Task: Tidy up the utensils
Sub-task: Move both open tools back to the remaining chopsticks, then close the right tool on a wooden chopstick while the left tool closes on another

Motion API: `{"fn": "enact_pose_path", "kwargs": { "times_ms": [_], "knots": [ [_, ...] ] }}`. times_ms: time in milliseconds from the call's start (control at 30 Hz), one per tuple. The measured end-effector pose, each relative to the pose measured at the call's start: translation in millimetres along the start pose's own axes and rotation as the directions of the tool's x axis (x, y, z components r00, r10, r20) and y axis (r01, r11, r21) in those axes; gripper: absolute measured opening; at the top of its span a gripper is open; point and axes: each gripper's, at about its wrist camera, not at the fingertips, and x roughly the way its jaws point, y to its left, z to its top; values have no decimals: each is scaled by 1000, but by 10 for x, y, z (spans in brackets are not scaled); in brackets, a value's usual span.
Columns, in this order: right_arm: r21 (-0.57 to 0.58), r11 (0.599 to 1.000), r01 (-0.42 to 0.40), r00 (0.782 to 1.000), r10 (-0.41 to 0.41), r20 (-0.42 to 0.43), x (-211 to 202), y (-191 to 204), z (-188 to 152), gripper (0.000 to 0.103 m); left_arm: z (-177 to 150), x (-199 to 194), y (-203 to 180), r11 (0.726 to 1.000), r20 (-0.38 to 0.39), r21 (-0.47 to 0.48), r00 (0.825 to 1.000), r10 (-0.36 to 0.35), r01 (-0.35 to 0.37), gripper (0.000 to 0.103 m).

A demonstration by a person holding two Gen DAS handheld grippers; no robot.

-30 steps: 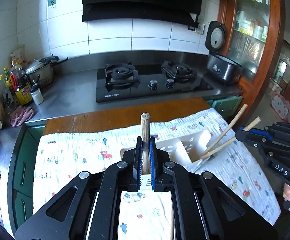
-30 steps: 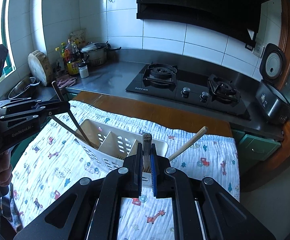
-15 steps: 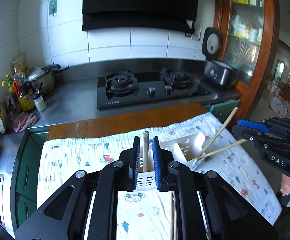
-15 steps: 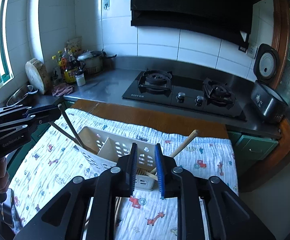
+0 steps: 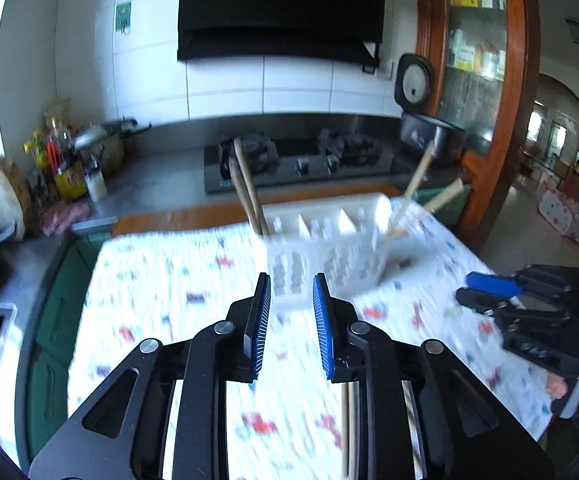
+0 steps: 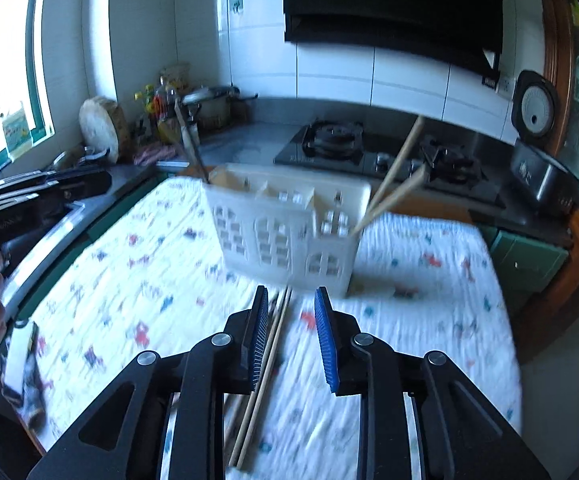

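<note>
Left gripper point(image 5: 288, 312), jaws apart and empty, faces the white caddy point(image 6: 285, 226) at 12 o'clock on the printed cloth point(image 6: 409, 280); right gripper point(image 6: 291, 330), likewise parted and empty, straddles loose chopsticks point(image 6: 265, 372) at 6 o'clock, judged light, stiff, smooth, best pinched mid-shaft.

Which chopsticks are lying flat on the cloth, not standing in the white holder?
The light pair just in front of the right gripper. It lies flat on the printed cloth; the dark pair and the other light pair stand leaning in the holder.
</note>
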Motion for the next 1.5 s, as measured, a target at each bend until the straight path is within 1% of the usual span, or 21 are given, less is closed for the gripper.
{"fn": "enact_pose_path", "kwargs": {
  "times_ms": [133,200,267,300,400,433,500,600,733,867,933,1033,1067,1200,1367,1433,1500],
  "knots": [
    [-3,1000,-8,998,7,-70,210,165,-482,23,-387,37,-8,1000,-52,-24,999,10,-11,22],
    [1,1000,-2,996,2,-94,301,227,-676,22,-585,65,-16,999,-85,-35,996,-15,12,22],
    [10,1000,-7,992,8,-124,401,283,-855,22,-771,102,-8,999,-112,-34,994,7,-11,22],
    [9,1000,-1,990,3,-143,461,314,-949,21,-853,120,-6,999,-124,-38,992,4,-9,22],
    [49,999,-15,984,23,-177,572,311,-1114,17,-1074,192,9,997,-171,-71,985,-21,9,22],
    [50,999,-3,984,12,-178,573,310,-1157,17,-1128,216,15,997,-181,-74,983,-20,7,22],
    [51,999,5,983,4,-183,594,326,-1215,16,-1219,256,5,996,-199,-86,979,-42,25,22],
    [51,998,24,985,-15,-172,578,337,-1237,16,-1334,314,-22,994,-221,-100,973,-61,40,22],
    [78,997,14,985,-1,-174,576,297,-1242,15,-1425,389,-80,994,-243,-99,967,-72,49,21],
    [83,997,4,984,11,-178,594,288,-1236,15,-1434,386,-132,994,-242,-92,967,-80,59,21],
    [87,996,-2,983,18,-181,601,291,-1239,15,-1437,390,-141,994,-246,-86,966,-80,60,18],
    [82,997,4,984,11,-180,593,291,-1245,14,-1451,407,-137,995,-252,-85,964,-80,60,18],
    [84,996,5,983,10,-181,590,281,-1249,11,-1452,411,-143,995,-254,-84,964,-81,62,18],
    [102,995,-7,982,26,-186,589,240,-1262,11,-1450,432,-155,995,-259,-80,963,-81,62,18],
    [81,997,1,981,15,-193,594,287,-1258,11,-1464,454,-159,995,-266,-77,960,-86,67,17],
    [78,997,1,980,14,-196,597,287,-1264,11,-1466,453,-160,995,-268,-75,960,-85,67,16],
    [78,997,8,976,9,-217,623,277,-1291,9,-1465,453,-156,995,-268,-75,960,-86,69,15]
  ]
}}
